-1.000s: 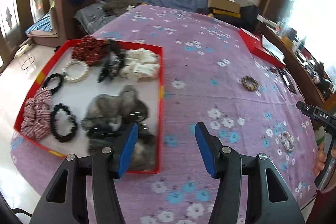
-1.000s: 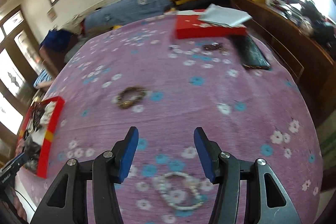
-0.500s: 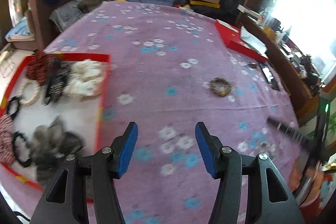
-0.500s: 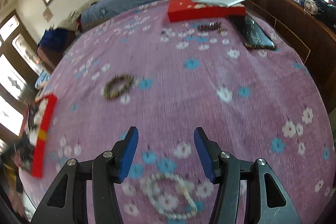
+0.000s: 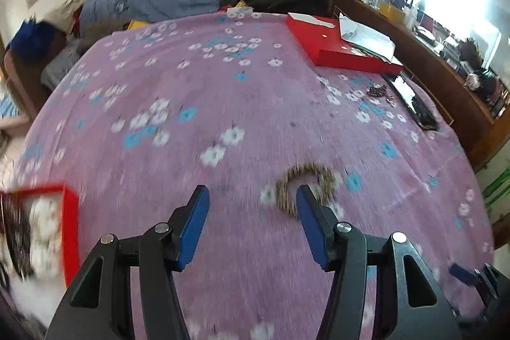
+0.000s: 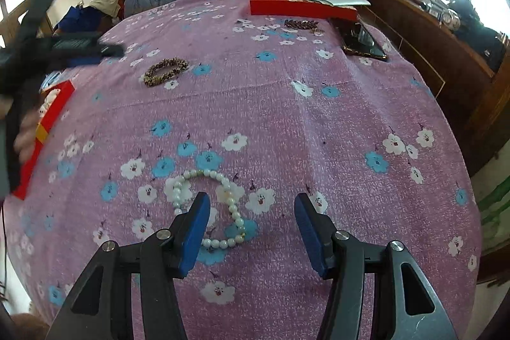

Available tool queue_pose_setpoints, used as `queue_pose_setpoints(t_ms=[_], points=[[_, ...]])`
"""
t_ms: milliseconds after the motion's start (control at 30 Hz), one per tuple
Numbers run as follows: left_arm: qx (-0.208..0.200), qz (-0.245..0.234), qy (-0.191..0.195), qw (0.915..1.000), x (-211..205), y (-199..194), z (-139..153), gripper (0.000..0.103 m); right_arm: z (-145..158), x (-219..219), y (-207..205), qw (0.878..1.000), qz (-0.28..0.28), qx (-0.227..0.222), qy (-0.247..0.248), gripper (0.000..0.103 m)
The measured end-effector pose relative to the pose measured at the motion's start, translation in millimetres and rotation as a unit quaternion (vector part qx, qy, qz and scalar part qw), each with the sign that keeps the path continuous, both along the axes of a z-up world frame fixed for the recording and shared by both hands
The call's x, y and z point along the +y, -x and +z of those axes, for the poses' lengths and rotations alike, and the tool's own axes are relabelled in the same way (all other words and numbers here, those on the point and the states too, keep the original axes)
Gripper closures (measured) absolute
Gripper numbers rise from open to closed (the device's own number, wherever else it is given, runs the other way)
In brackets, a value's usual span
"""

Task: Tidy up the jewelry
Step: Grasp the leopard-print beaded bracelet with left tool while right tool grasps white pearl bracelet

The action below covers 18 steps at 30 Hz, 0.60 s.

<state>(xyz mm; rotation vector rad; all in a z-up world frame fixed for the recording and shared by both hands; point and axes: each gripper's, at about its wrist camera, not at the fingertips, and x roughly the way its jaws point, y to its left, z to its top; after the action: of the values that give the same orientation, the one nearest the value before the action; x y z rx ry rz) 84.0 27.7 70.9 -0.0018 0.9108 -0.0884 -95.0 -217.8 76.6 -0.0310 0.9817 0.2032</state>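
Purple flowered cloth [image 5: 242, 104] covers the table. Left wrist view: the left gripper [image 5: 251, 196] has its fingers spread and empty; the brown bracelet [image 5: 306, 187] lies on the cloth at about 2 o'clock, partly behind the right fingertip [image 5: 306, 203]. A red tray [image 5: 70, 231] sits at 9 o'clock. Right wrist view: the right gripper [image 6: 251, 203] is spread and empty; the pearl bracelet [image 6: 210, 206] lies at 9 o'clock, under the left fingertip [image 6: 199, 209]. A red box [image 6: 299, 7] sits at 12 o'clock.
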Motion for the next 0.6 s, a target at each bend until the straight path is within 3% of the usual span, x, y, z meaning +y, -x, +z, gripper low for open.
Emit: queue_pose_setpoints(t_ms=[100,300,600], points=[[0.008,-0.019,-0.029,0.9994,-12.1,-23.5,-6.6,0.048,-2.5,-1.0,0.5,1.0,-0.004,-0.002,-0.005,0.044],[0.04,-0.051,-0.052,0.9965,-32.5,-48.3,-26.9,0.048,-5.6,-2.6,-3.8,1.0,-0.017,-0.003,-0.01,0.05],[0.062,-0.058,-0.048,0.9952,-37.7,-54.7,-50.5,0.048,-7.1,9.8,-1.9,1.0,-0.002,-0.014,0.018,0.055]])
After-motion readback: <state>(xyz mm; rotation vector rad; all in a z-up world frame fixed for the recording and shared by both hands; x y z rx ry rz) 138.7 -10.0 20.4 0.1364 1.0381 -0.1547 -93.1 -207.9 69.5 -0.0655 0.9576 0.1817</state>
